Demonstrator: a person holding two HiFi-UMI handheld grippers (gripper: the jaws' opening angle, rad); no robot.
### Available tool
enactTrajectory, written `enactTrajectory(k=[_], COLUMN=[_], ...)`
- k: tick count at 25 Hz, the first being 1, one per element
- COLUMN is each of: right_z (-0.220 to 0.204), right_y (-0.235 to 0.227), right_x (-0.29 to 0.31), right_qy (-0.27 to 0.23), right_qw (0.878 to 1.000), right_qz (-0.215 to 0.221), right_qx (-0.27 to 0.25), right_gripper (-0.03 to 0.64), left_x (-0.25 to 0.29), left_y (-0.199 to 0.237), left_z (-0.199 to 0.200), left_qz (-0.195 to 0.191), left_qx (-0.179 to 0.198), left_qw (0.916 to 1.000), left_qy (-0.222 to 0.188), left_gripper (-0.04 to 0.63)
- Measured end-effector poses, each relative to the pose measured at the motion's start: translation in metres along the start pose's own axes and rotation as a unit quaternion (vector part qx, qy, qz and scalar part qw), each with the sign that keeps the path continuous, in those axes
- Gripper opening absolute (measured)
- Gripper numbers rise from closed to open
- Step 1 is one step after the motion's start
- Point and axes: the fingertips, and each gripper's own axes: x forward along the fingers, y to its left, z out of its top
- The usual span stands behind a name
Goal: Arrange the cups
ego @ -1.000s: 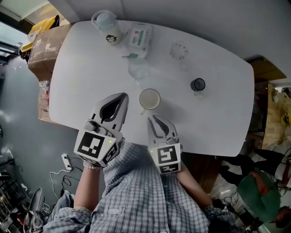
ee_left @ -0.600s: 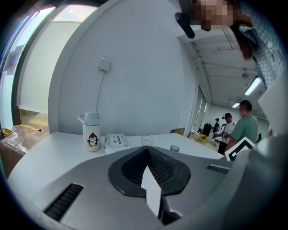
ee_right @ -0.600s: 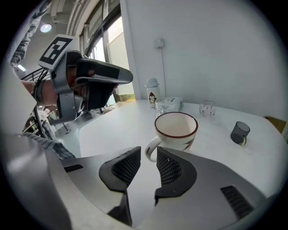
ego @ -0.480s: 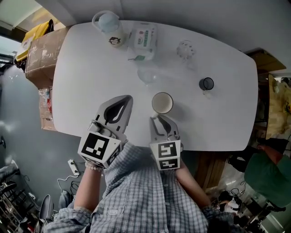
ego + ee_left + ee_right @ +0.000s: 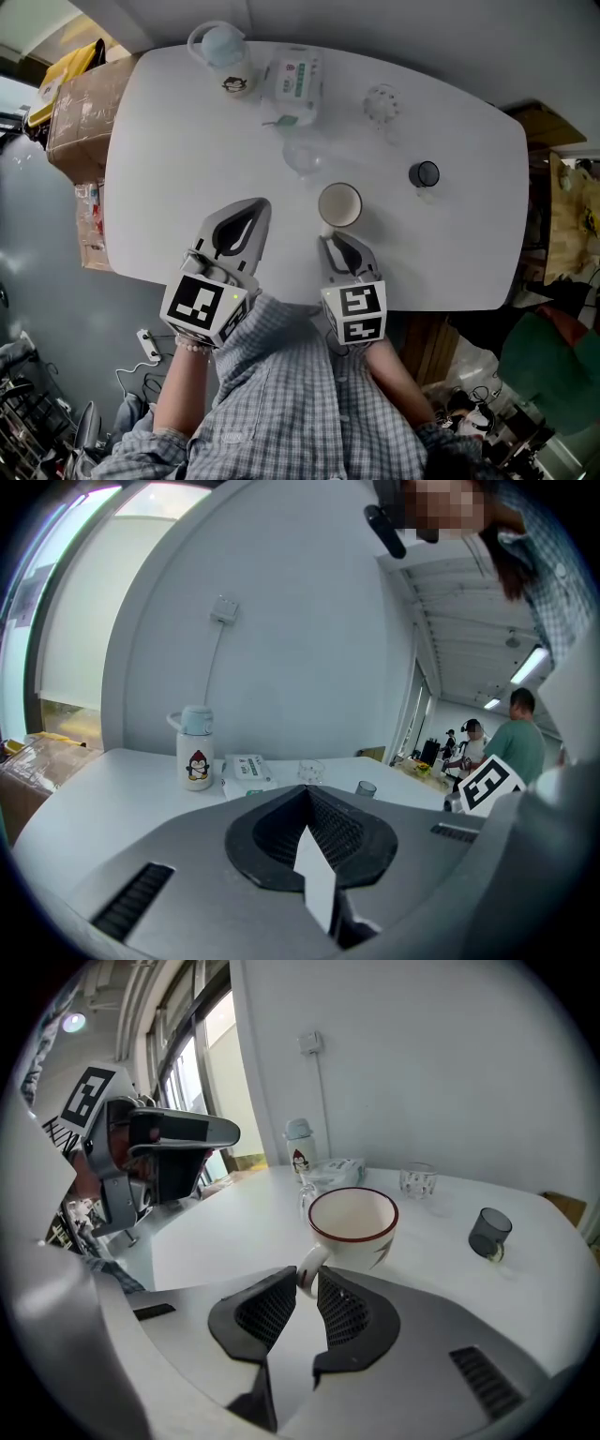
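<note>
**Q:** What lies nearest the wearer?

**A:** Two claws, held over the near edge of the white bench (image 5: 178, 159). The left claw (image 5: 251, 208) is above bare bench top, with its jaws pressed together and nothing between them. The right claw (image 5: 305, 1283), just beside it, has its jaws drawn in on the handle (image 5: 309, 1274) of the white mug (image 5: 353, 1227). Both ribbed pads touch the handle.

**Q:** Where does the mug stand?

**A:** It is near the middle of the bench, upright, red-rimmed and empty inside, with its handle turned toward the wearer. The claw hides its base, so I cannot tell whether it rests on the bench.

**Q:** What surrounds it?

**A:** The closest thing is a clear glass (image 5: 302, 155), just behind the mug on its far-left side. In the right gripper view the mug partly covers it. A small dark cup (image 5: 425, 174) stands well apart to the right, on open bench.

**Q:** And farther back?

**A:**
- **Glass:** a patterned clear glass (image 5: 382, 101) stands near the far edge, right of centre.
- **Packet:** a white packet (image 5: 293, 80) with green print lies left of that glass.
- **Bottle:** a white bottle (image 5: 228, 58) with a pale blue lid and a penguin figure stands near the far left corner, just beside the packet.
- **Box:** a cardboard box (image 5: 80, 103) sits beyond the bench's left edge.
- **People:** in the left gripper view, people (image 5: 518, 733) stand far off in the room behind the bench.
</note>
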Motion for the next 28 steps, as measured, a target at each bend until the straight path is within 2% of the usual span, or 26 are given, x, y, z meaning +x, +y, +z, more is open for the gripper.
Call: enactTrajectory(k=[16,28], right_z=[0.017,0.037], right_y=[-0.034,-0.054], right_x=[0.01,0.027], right_qy=[0.001,-0.01], right_qw=[0.996,0.994], right_qz=[0.061,0.07], right_qx=[-0.067,-0.088], right_gripper=[0.075,0.075], left_x=[0.011,0.019], left_y=[-0.013,-0.016], left_z=[-0.004,-0.005], left_qz=[0.029,0.043], left_qx=[-0.016,-0.025], left_qw=[0.9994,0.9988], left_qy=[0.0,0.0], left_gripper=[0.009,0.009])
